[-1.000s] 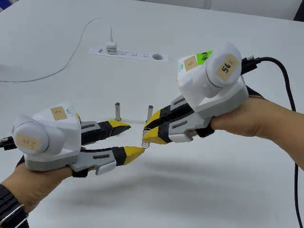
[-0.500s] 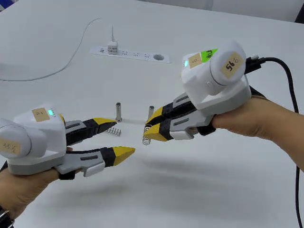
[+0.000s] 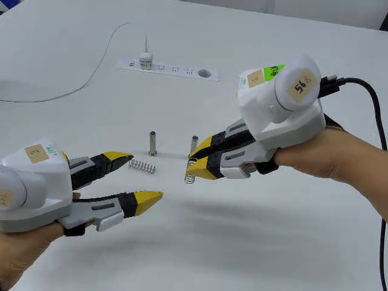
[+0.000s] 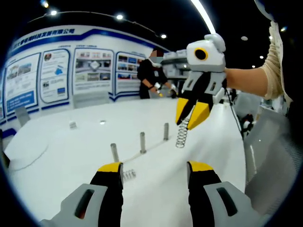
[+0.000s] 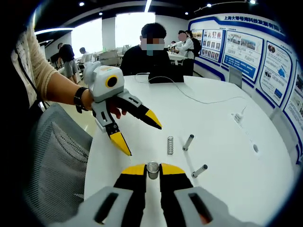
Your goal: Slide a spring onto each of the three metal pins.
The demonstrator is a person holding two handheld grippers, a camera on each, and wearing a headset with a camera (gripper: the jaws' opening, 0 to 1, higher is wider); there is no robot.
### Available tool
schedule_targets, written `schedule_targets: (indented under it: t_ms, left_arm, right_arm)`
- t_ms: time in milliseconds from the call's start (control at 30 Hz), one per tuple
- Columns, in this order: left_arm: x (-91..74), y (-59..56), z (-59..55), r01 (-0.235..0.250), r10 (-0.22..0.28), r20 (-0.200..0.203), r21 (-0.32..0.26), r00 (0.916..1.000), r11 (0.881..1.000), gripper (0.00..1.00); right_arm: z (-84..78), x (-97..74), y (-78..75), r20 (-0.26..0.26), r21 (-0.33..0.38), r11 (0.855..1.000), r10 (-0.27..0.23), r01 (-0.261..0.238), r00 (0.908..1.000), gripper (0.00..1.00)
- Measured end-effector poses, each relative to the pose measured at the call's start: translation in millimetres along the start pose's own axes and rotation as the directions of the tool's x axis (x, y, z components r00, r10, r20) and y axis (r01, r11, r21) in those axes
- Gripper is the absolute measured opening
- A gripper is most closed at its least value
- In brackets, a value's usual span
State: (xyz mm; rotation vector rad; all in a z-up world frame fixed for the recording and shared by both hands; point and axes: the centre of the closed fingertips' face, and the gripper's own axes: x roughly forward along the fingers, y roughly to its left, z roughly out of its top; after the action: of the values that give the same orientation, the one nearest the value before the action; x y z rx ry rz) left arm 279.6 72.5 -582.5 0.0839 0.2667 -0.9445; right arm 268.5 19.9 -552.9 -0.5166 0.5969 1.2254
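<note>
My right gripper [image 3: 195, 168] is shut on a small steel spring [image 3: 190, 171] that hangs from its tips just above the table, beside a metal pin [image 3: 194, 145]. A second pin [image 3: 152, 143] stands to its left. In the left gripper view three upright pins [image 4: 142, 142] stand in a row, and the right gripper [image 4: 191, 113] holds the spring [image 4: 181, 135] near the farthest one. A loose spring [image 3: 142, 165] lies on the table by the left pin. My left gripper [image 3: 136, 179] is open and holds nothing, at the near left.
A white power strip [image 3: 176, 71] with a plug and a thin cable [image 3: 91, 73] lies at the back of the white table [image 3: 254, 242]. The right gripper's black cord [image 3: 373, 115] runs off right. A grey mesh chair [image 5: 52, 161] and seated people [image 5: 154, 56] are nearby.
My left gripper has drawn back to the left, away from the right gripper's tips, still open; the loose spring now shows on the table. The right gripper keeps its spring and barely moves.
</note>
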Motion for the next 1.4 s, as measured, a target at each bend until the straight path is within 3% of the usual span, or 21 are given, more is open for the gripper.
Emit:
schedule_targets:
  t_ms: [267,1033,1400]
  left_arm:
    - [-1.4,1.6,-5.4,-0.009,0.009,-0.007,-0.005,0.9999,1.0,0.57]
    - [-2.5,5.2,-6.7,-0.02,0.02,-0.008,-0.013,0.9998,1.0,0.57]
    - [-3.7,6.2,-6.3,-0.023,0.023,-0.008,-0.018,0.9997,1.0,0.57]
  right_arm:
    - [0.2,-1.8,-12.4,0.007,0.011,1.0,-0.022,0.022,0.9997,0.11]
    - [1.7,-6.5,-53.3,0.026,0.047,0.994,-0.095,0.094,0.9951,0.11]
    - [5.2,-7.7,-78.6,0.039,0.079,0.985,-0.159,0.155,0.9865,0.11]
